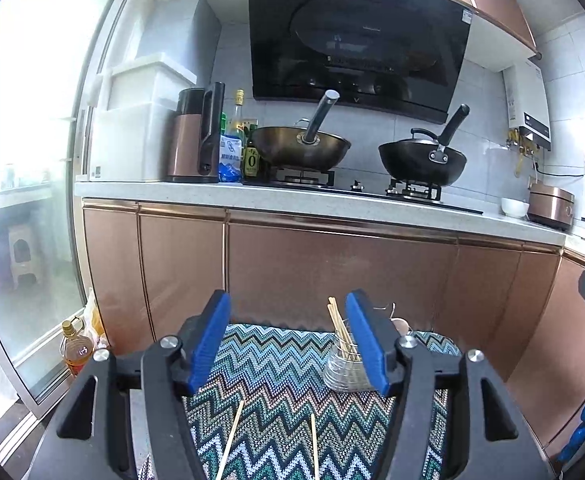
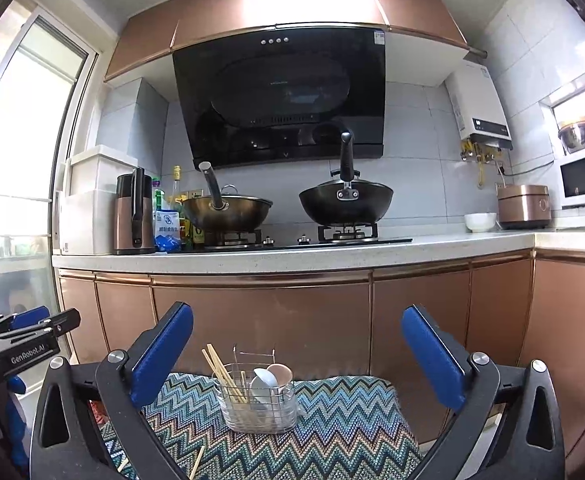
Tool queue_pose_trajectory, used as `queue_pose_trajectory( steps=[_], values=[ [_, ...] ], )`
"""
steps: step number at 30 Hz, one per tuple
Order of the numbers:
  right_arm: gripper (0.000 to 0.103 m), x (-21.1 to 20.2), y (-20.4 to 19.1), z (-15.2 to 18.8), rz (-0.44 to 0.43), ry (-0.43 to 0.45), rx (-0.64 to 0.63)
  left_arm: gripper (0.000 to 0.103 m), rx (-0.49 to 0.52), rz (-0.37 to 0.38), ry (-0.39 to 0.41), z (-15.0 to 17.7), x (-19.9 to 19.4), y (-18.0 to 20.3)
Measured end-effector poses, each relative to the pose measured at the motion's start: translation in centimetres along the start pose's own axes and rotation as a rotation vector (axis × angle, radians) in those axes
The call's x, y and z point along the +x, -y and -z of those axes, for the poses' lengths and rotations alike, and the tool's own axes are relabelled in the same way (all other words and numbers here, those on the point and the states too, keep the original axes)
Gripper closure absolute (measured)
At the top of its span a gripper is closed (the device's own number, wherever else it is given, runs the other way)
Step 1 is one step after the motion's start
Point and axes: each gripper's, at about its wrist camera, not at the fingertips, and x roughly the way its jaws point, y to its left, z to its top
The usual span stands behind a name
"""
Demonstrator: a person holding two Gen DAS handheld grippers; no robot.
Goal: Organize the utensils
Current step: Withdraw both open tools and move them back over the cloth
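A wire utensil holder [image 2: 257, 402] stands on the zigzag-patterned cloth [image 2: 344, 432]. It holds wooden chopsticks [image 2: 222, 372] on its left and two spoons [image 2: 270, 378] on its right. In the left wrist view the same holder [image 1: 346, 372] sits partly behind the right finger. Two loose chopsticks [image 1: 230, 438] [image 1: 314, 446] lie on the cloth below my left gripper [image 1: 288, 312], which is open with nothing between its blue pads. My right gripper [image 2: 298, 328] stands wide open, the holder seen between and beyond its fingers, untouched.
Copper cabinet fronts [image 1: 332, 272] rise just behind the cloth. Above, the counter [image 2: 276, 260] carries two woks [image 2: 228, 210] [image 2: 346, 202] on a stove, a kettle, bottles, a white bowl and a rice cooker. An oil bottle [image 1: 77, 350] stands on the floor at left.
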Motion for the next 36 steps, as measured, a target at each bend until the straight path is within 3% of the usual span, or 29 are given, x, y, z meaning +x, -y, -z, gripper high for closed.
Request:
queue_pose_trajectory(
  steps=[6,20,36],
  values=[
    [0.000,-0.1,0.0,0.3,-0.011,0.026,-0.011,0.044,-0.017,-0.011,0.013,0.1,0.1,-0.4],
    [0.000,0.7,0.7,1.1,-0.029,-0.006,0.015,0.044,-0.013,-0.041,0.046,0.6,0.6,-0.7],
    [0.000,1.2,0.3,1.1,0.004,-0.067,-0.048,0.044,0.064,-0.082,0.045,0.6,0.5,-0.3]
  ],
)
